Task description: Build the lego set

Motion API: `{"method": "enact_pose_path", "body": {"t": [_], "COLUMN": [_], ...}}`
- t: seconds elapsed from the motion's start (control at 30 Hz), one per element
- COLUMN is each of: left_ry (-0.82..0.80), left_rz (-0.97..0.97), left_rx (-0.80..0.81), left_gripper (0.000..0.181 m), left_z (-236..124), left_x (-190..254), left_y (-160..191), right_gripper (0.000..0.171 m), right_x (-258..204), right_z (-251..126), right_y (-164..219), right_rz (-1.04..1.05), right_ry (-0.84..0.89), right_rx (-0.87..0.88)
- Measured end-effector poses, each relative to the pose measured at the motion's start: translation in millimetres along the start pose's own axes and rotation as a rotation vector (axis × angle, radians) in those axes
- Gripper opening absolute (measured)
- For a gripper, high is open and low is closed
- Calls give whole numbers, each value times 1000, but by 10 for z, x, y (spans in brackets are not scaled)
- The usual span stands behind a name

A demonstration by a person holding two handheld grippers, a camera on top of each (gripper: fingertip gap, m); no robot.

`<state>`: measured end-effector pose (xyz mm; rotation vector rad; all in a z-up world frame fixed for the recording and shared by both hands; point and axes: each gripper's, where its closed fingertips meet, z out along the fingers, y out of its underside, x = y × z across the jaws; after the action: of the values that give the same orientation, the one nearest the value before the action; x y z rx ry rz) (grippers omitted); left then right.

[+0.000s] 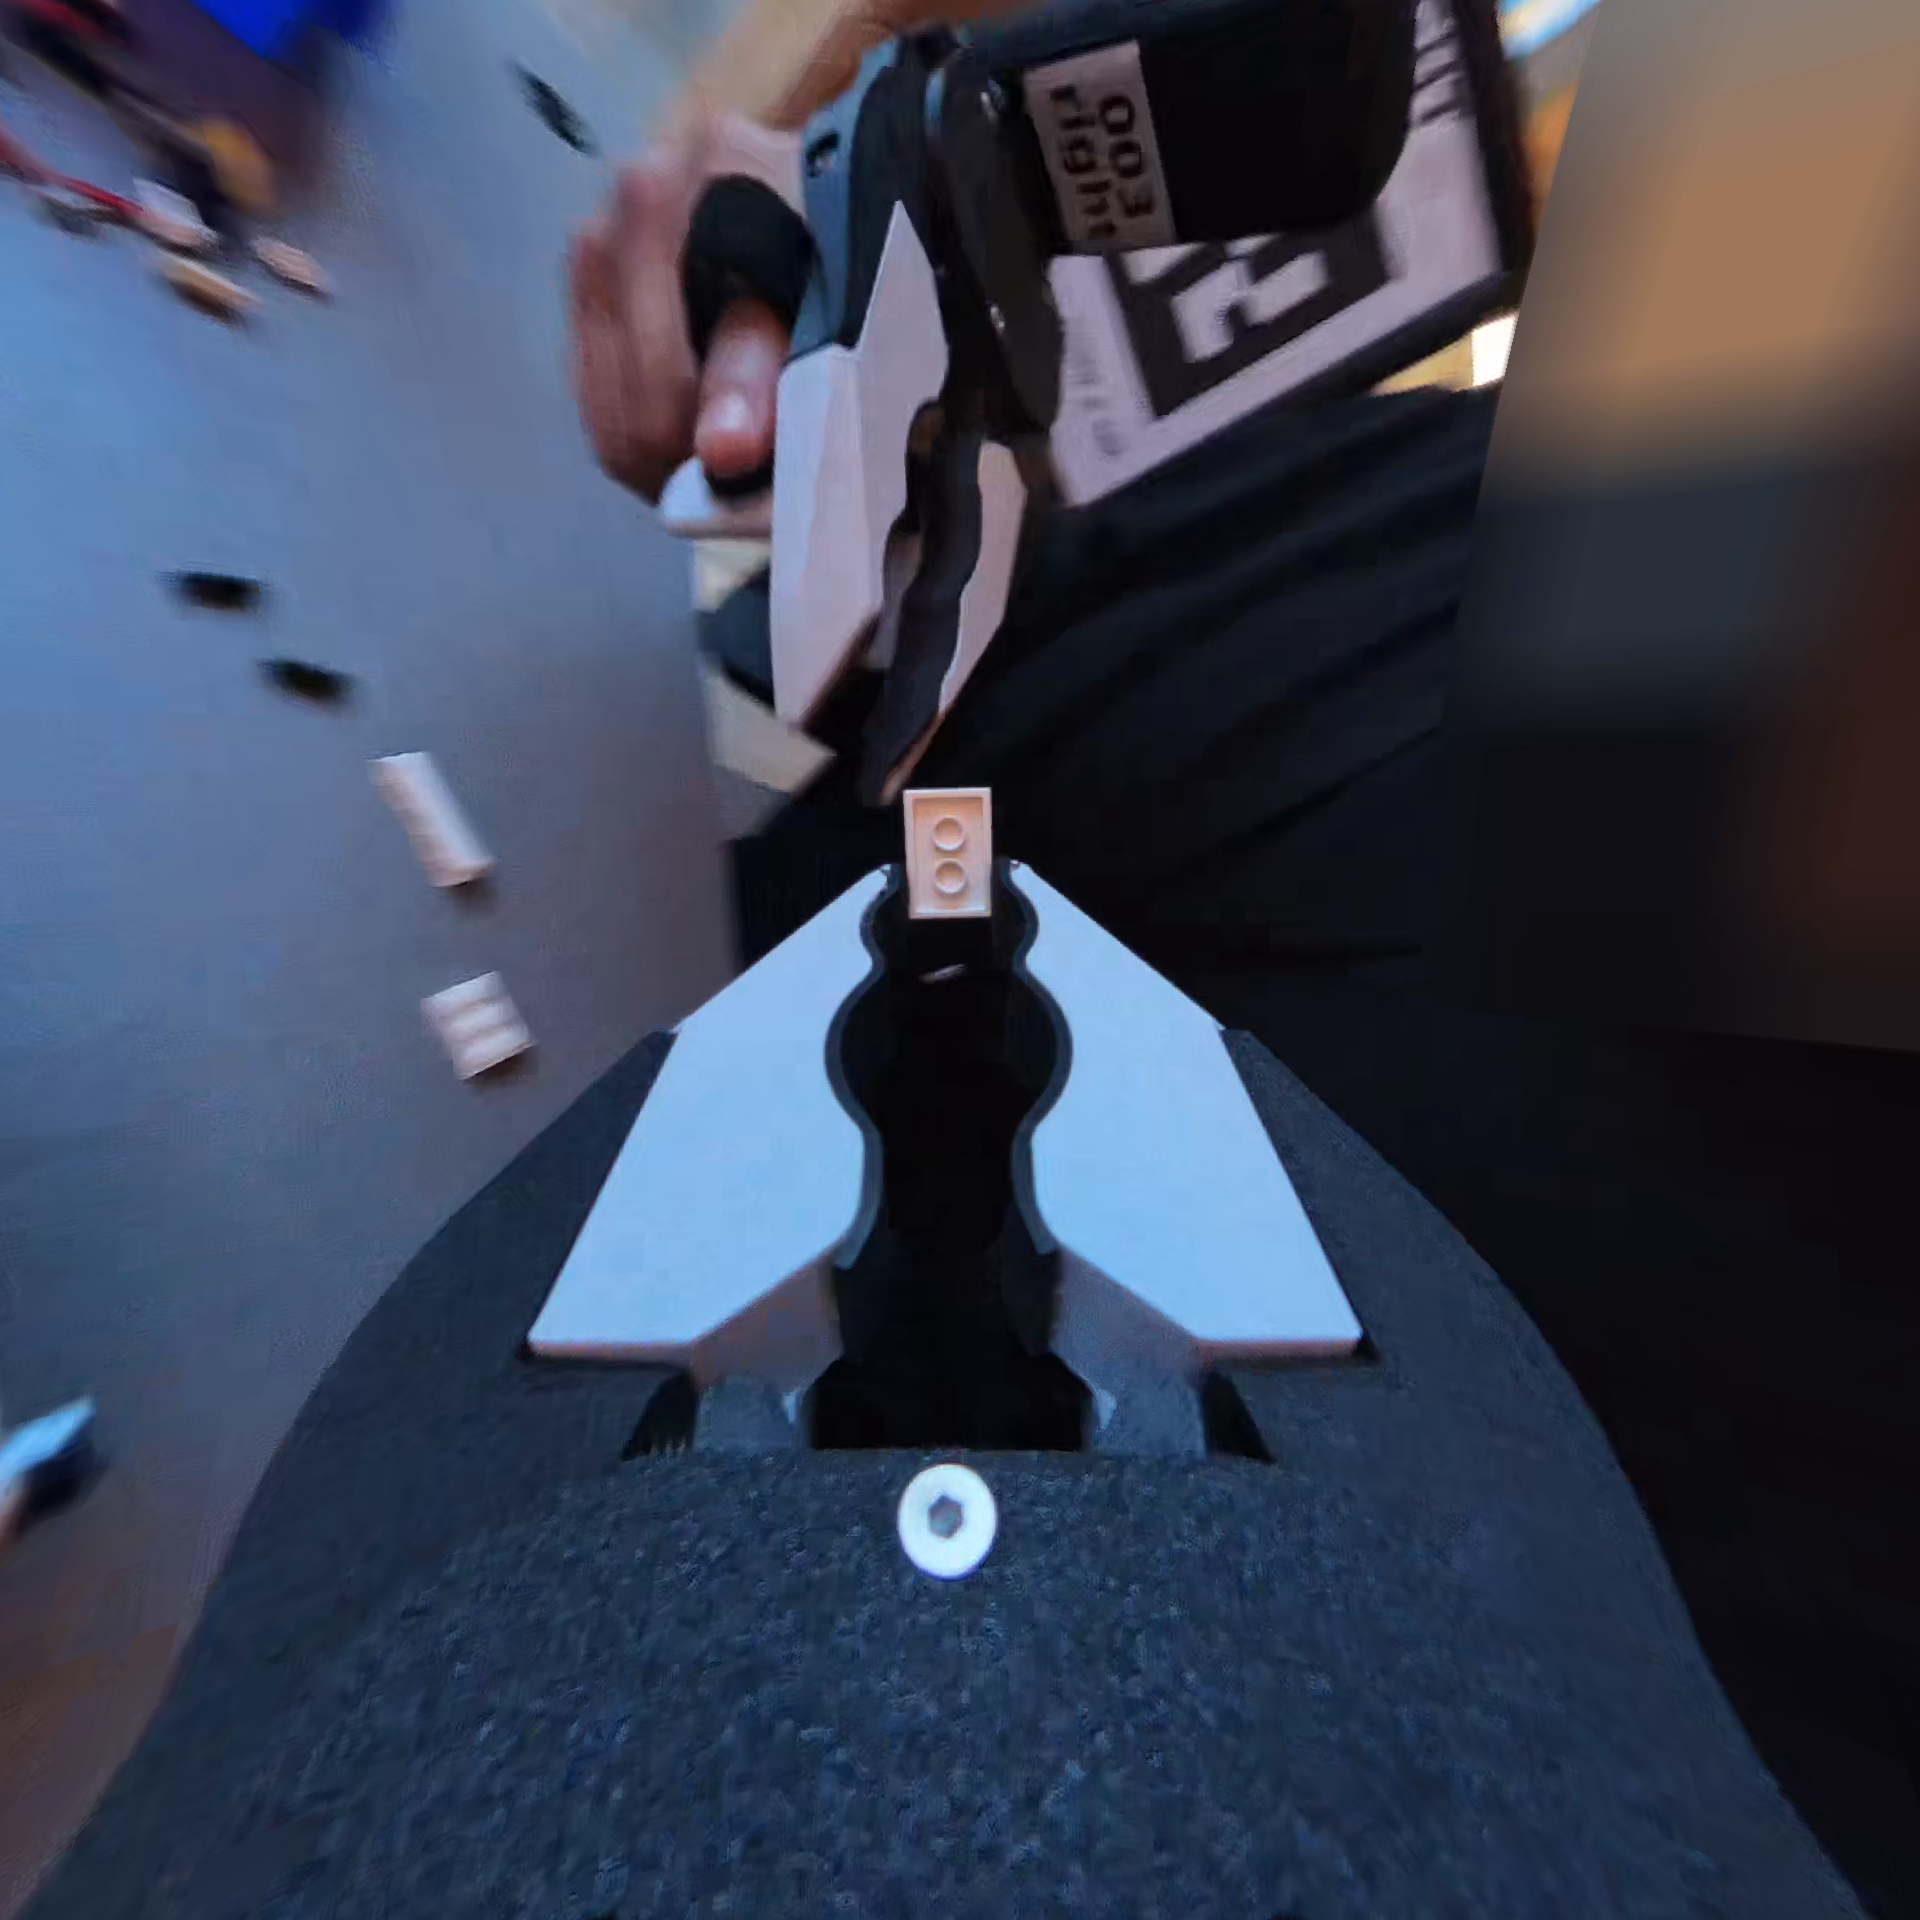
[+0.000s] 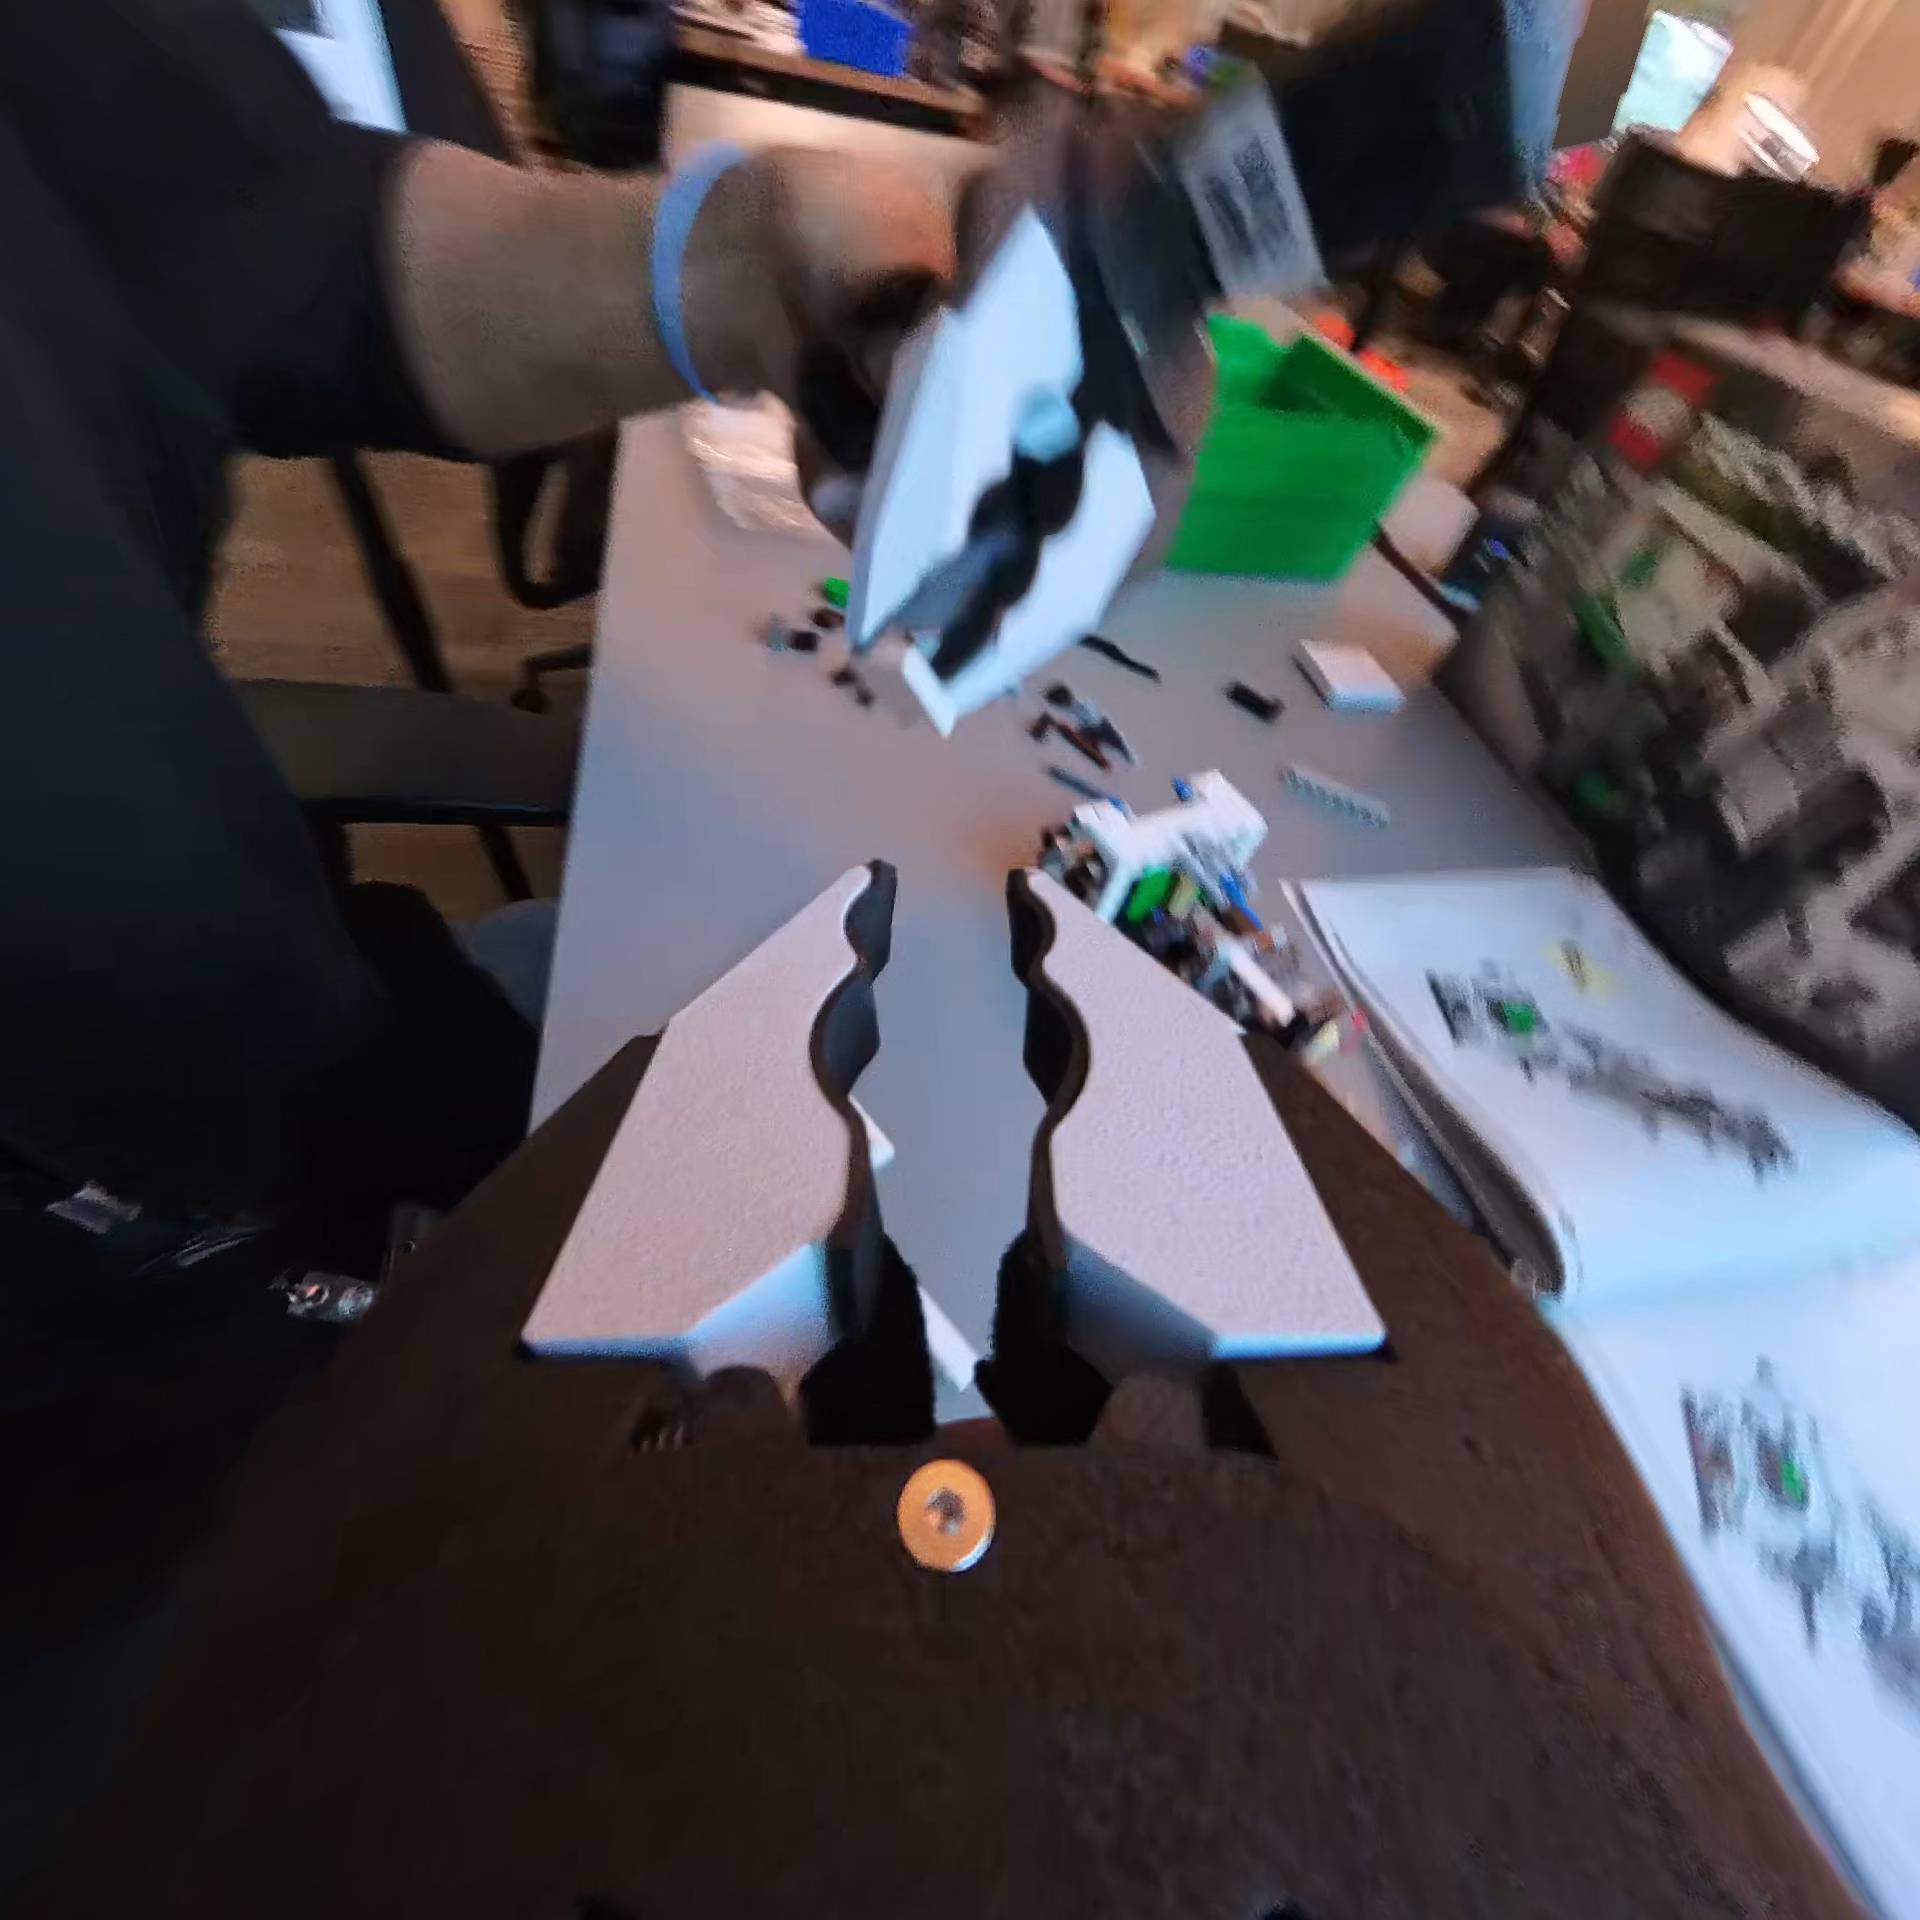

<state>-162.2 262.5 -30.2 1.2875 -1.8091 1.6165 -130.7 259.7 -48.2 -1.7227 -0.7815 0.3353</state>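
My left gripper (image 1: 948, 883) is shut on a small pale plate (image 1: 948, 847) with two round marks on its underside, which sticks up past the fingertips. In the right wrist view the same gripper (image 2: 940, 681) hangs in the air over the table, with the white plate (image 2: 928, 694) at its tips. My right gripper (image 2: 953, 878) is open and empty, its jaws a narrow gap apart. In the left wrist view it (image 1: 888, 753) points down just above the held plate. A partly built white model (image 2: 1164, 862) lies on the grey table (image 2: 727, 831), just right of my right fingertips.
An open instruction booklet (image 2: 1558, 1091) lies at the right. A green box (image 2: 1288, 457) stands at the back. Loose black pieces (image 2: 1081, 717) and a white flat piece (image 2: 1345, 670) lie mid-table. Two pale bricks (image 1: 431, 821) lie to the left. A person's arm (image 2: 520, 291) and dark clothing are close by.
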Motion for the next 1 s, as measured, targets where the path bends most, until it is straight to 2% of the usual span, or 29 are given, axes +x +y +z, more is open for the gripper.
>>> {"method": "enact_pose_path", "body": {"t": [0.1,0.17,0.33,0.53,0.63,0.67,0.73,0.83,0.9,1.0], "left_ry": [252,338,374,354,268,192,-60,-354,-433,-509], "left_rz": [-133,-169,-197,-210,-165,-97,127,404,469,512], "left_rx": [-23,-55,-41,-68,-61,-73,-133,-178,-174,-130], "left_gripper": [15,14,14,14,13,23,40,35,30,26], "left_z": [203,272,288,432,463,466,430,353,374,411], "left_x": [136,159,69,31,-66,-138,-378,-562,-575,-599], "left_y": [-144,-185,-277,-190,-173,-144,-29,110,238,415], "right_gripper": [20,21,19,6,4,2,2,2,2,2], "right_x": [-108,-130,-110,-158,-167,-175,-93,126,246,223], "right_z": [7,-35,-249,-294,-308,-315,-354,-333,-196,39], "right_y": [-186,-222,-238,-196,-102,-68,8,484,839,1173], "right_rz": [-84,-56,60,43,50,80,170,426,601,666], "right_ry": [-115,-165,-203,-164,-163,-177,-160,-128,-123,-208], "right_rx": [9,15,78,113,61,44,42,-96,-218,-420]}}
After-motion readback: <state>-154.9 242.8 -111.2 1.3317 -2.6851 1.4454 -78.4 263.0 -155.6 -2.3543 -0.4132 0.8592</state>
